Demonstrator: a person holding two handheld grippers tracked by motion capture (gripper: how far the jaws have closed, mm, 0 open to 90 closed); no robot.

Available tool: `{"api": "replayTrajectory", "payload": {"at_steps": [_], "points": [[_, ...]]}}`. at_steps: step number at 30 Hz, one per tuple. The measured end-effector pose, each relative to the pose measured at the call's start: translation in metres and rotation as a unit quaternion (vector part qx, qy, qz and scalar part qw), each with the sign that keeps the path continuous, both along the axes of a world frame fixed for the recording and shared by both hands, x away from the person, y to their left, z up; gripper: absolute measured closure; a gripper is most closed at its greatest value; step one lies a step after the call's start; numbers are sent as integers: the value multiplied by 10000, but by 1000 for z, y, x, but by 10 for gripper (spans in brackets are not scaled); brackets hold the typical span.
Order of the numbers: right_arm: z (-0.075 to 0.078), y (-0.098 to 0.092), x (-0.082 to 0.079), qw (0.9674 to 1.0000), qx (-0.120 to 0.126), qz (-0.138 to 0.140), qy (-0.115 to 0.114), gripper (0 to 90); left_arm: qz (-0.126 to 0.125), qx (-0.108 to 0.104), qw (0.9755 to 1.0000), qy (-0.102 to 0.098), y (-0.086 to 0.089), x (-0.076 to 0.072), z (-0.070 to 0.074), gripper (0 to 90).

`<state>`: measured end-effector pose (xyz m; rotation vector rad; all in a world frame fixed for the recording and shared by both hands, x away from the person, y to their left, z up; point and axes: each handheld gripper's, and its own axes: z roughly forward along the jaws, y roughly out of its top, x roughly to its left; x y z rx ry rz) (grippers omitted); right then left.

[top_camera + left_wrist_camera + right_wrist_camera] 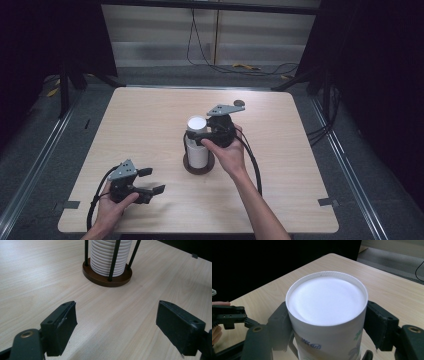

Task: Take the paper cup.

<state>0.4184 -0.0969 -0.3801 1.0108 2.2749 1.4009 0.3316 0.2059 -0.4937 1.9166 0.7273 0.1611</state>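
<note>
A stack of white paper cups (197, 142) is seen upside down in a holder (198, 165) with a round brown base and thin dark rods, near the middle of the wooden table (150, 125). The top cup (325, 315) is white with a ribbed rim around its flat bottom and blue and green print on its side. Its long axis is held upright, the closed bottom facing up. The right gripper (200, 136) is set around the top cup, pads against both sides. The left gripper (150, 181) is held wide open with nothing between its jaws, near the table's front left edge.
</note>
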Motion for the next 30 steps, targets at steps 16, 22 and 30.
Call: {"api": "replayTrajectory", "payload": {"at_steps": [16, 22, 30], "points": [[4, -4, -1, 9998, 160, -17, -100, 310, 1, 1, 10000, 16, 0, 0, -1, 168], [8, -4, -3, 9997, 193, -31, -152, 314, -4, 1, 10000, 25, -1, 0, -1, 168], [20, -7, -4, 9987, 425, -85, -271, 319, -4, -6, 10000, 22, 0, 0, -1, 168]]}}
